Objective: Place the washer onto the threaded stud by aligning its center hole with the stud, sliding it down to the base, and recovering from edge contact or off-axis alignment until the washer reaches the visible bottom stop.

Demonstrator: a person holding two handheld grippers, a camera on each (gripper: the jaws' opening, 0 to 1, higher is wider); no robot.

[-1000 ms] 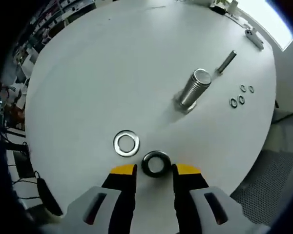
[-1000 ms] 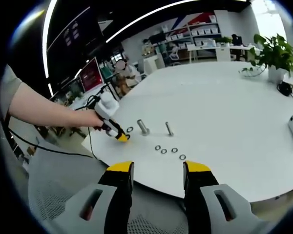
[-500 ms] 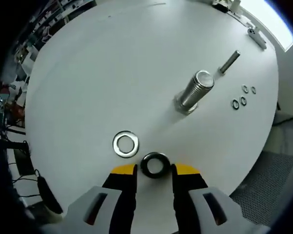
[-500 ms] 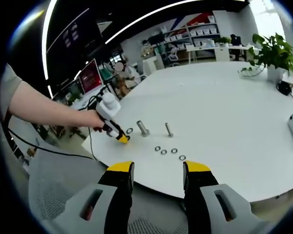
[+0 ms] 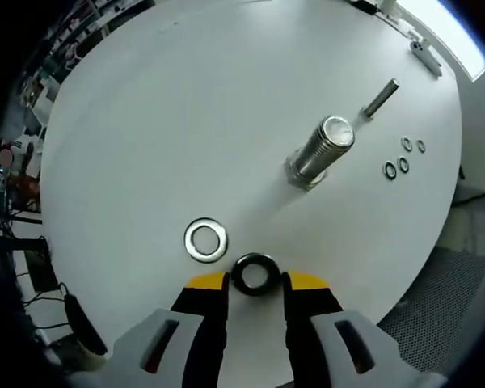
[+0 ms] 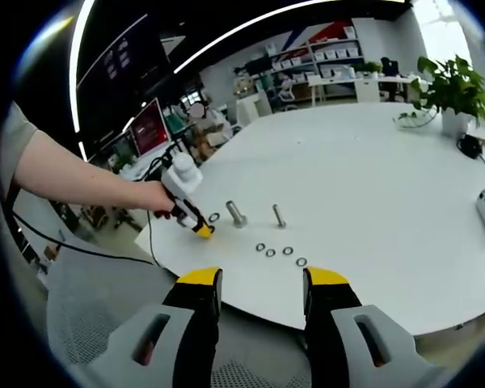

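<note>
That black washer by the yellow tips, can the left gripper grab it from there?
Probably yes: the black washer lies flat on the table between the left gripper's open jaws, nothing blocking.

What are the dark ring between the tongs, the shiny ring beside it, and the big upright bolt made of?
The dark ring looks like blackened steel or maybe rubber: matte, barely reflective. The shiny ring seems plain bright steel, mirror-like. The big bolt looks like zinc-plated or bare steel: silvery, with fine thread ridges and a glinting top.
</note>
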